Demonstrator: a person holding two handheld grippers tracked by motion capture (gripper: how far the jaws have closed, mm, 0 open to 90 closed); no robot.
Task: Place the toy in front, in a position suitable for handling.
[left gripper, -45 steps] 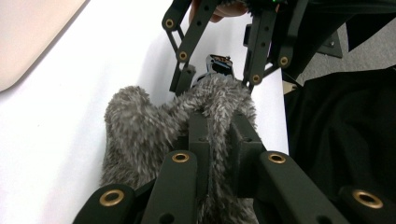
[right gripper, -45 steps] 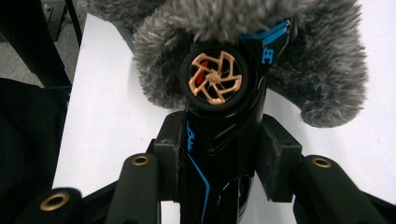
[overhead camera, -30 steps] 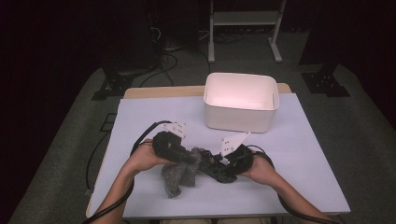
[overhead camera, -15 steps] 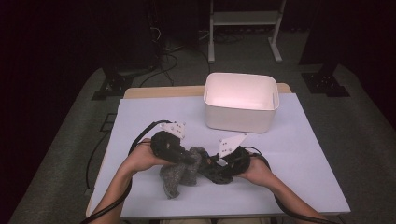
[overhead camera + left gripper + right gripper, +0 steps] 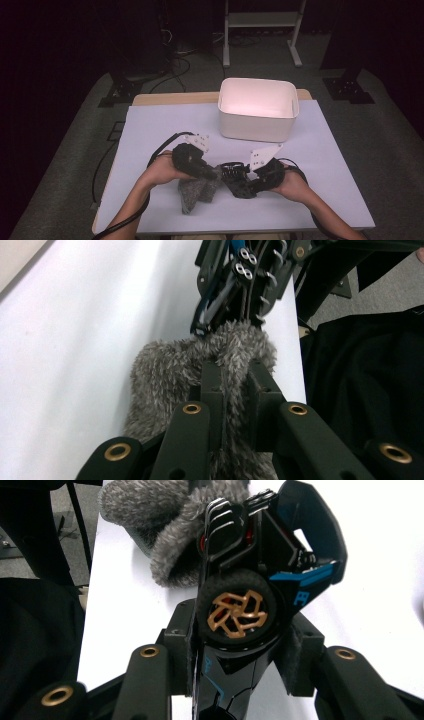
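A black toy car (image 5: 260,570) with blue trim and a gold-spoked wheel is clamped between the pads of my right gripper (image 5: 240,632). In the high view the car (image 5: 235,179) sits just above the table, with my right gripper (image 5: 245,182) at its right. My left gripper (image 5: 235,375) is shut on a grey fuzzy cloth (image 5: 170,375). The cloth (image 5: 196,192) hangs below my left gripper (image 5: 212,175) and drapes onto the white table cover (image 5: 150,130). The cloth's top edge meets the car's end (image 5: 240,285).
A white plastic bin (image 5: 257,107) stands at the back of the table, right of centre. Cables trail from both grippers over the front edge. Beyond the table the floor is dark, with a metal stand (image 5: 260,20) and cords.
Both hands have shifted a little to the right, with cloth and car staying together. Neither grip has changed.
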